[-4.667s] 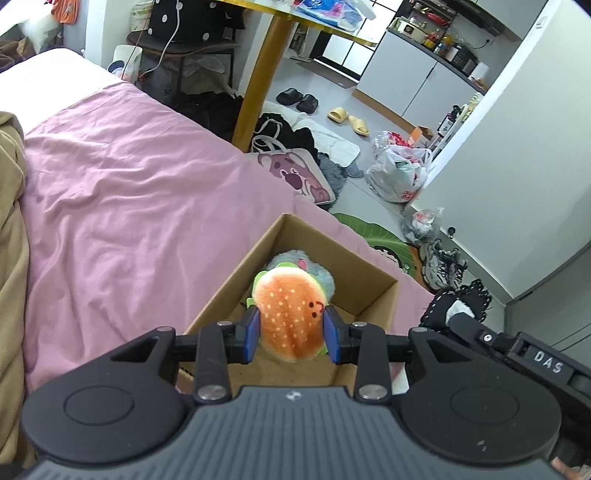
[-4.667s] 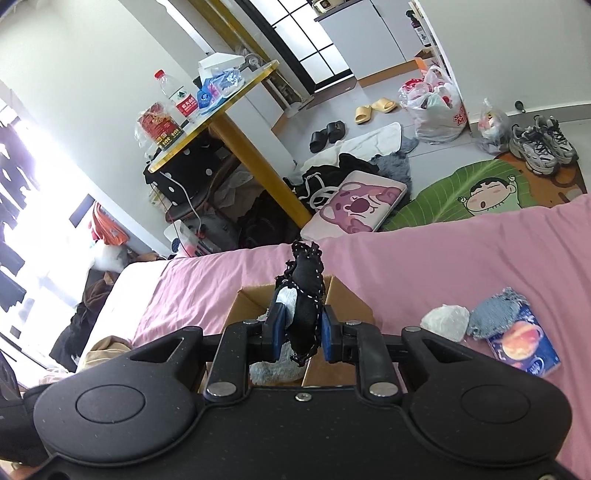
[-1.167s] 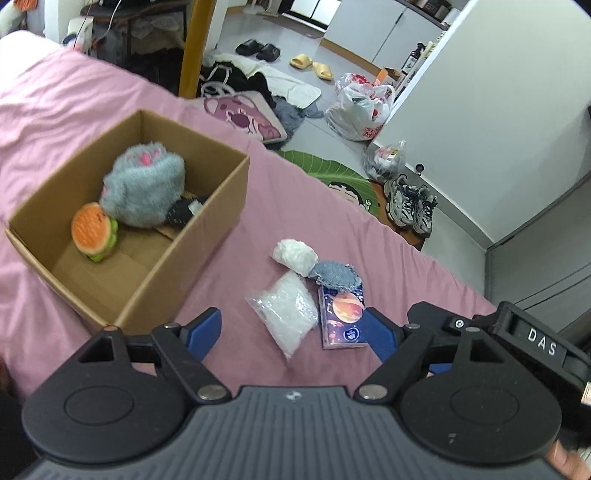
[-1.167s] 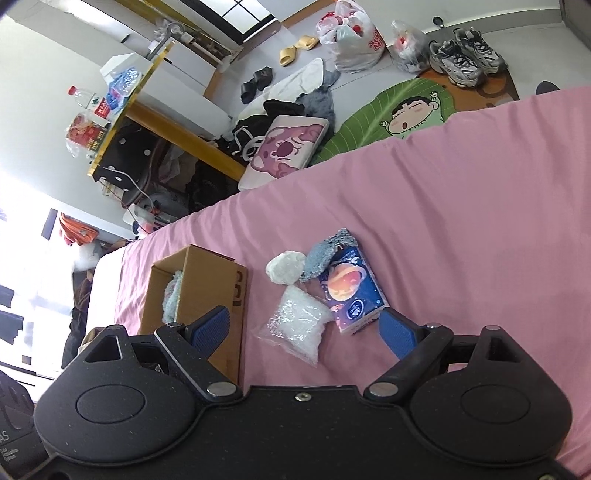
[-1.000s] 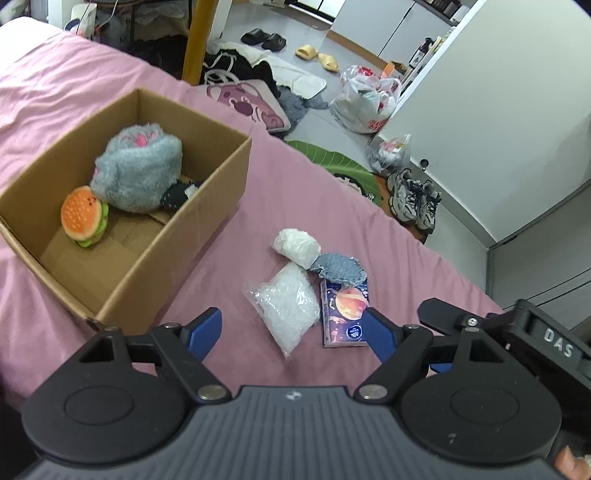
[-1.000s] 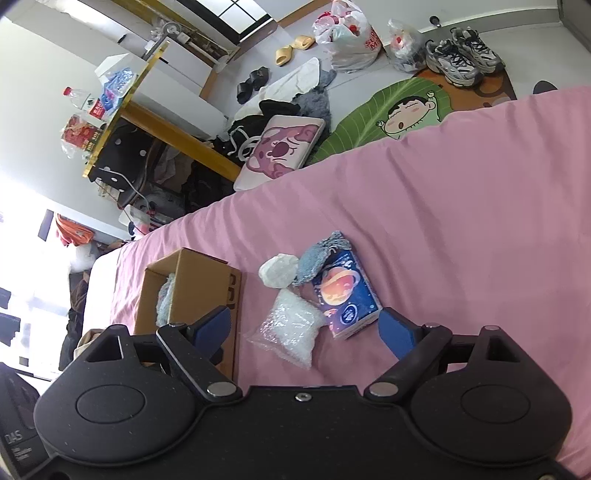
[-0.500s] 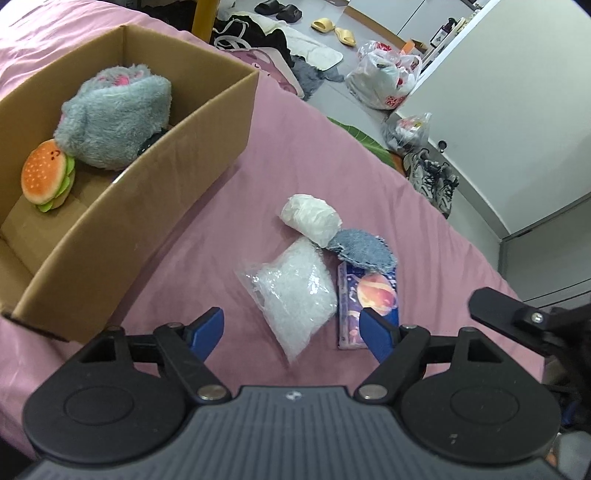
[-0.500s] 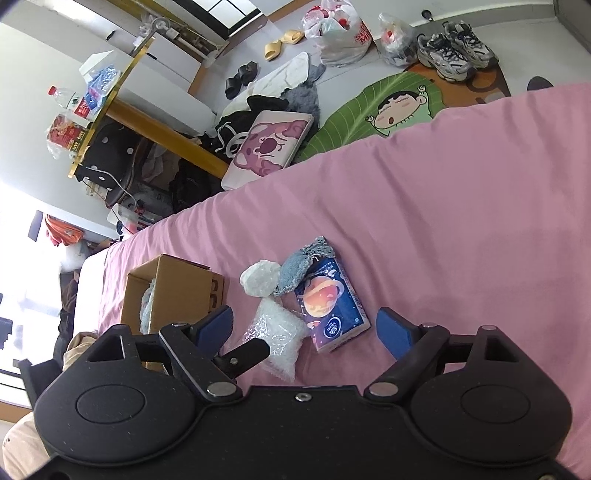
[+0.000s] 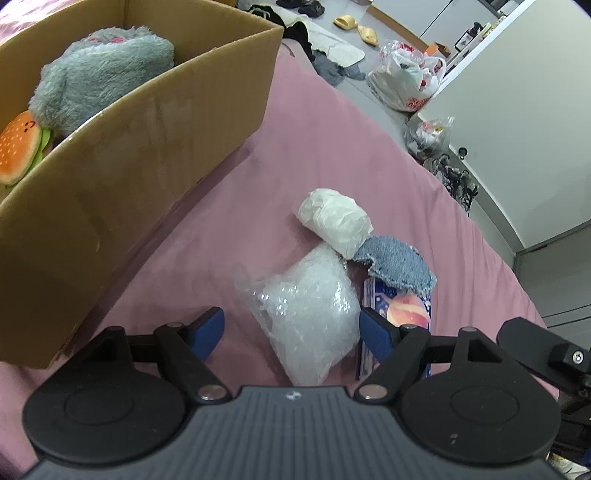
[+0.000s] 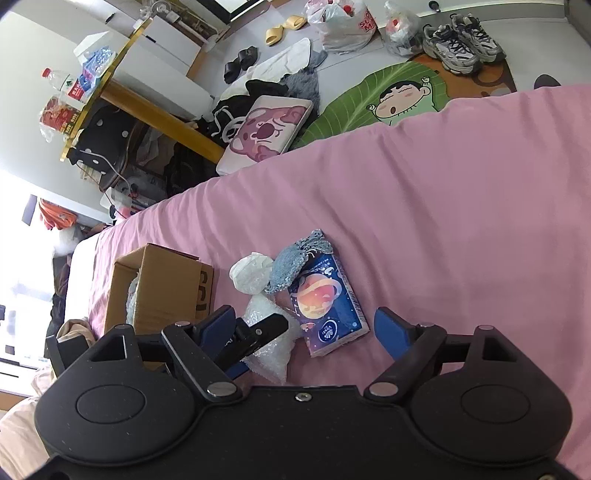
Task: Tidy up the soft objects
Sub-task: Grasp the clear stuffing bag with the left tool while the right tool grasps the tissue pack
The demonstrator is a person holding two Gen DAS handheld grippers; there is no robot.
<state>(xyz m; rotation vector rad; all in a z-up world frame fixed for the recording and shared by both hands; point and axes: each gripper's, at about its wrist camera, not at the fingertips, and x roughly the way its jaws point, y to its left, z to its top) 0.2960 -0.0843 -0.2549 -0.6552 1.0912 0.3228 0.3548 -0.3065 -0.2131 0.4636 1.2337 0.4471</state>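
Pick step in hand: left gripper is hanging low over the bubble-wrap bag, jaws spread wide and empty, blue pads sitting either side of the bag's near end but not touching it. Right gripper is hovering higher over the bed, jaws also wide apart and holding nothing.

Cardboard box is standing just left of the pile, already holding the grey plush and the burger plush. Lying loose on the pink sheet: the bubble-wrap bag, the white crumpled wad touching its far end, the denim pouch overlapping the tissue pack.

Judging the task as partly done, with four items waiting outside the box.

Next move is probably asking for a short drop, then closing on the bag's bulk rather than its loose film edge, since thin plastic is likely slipping or tearing. Lift must be clearing the box wall.

Writing: the tissue pack is showing a planet picture and small white print, too small to read. Box side is showing dark printed letters, partly hidden, not legible. Floor shopping bag is carrying red lettering, partly cut off.
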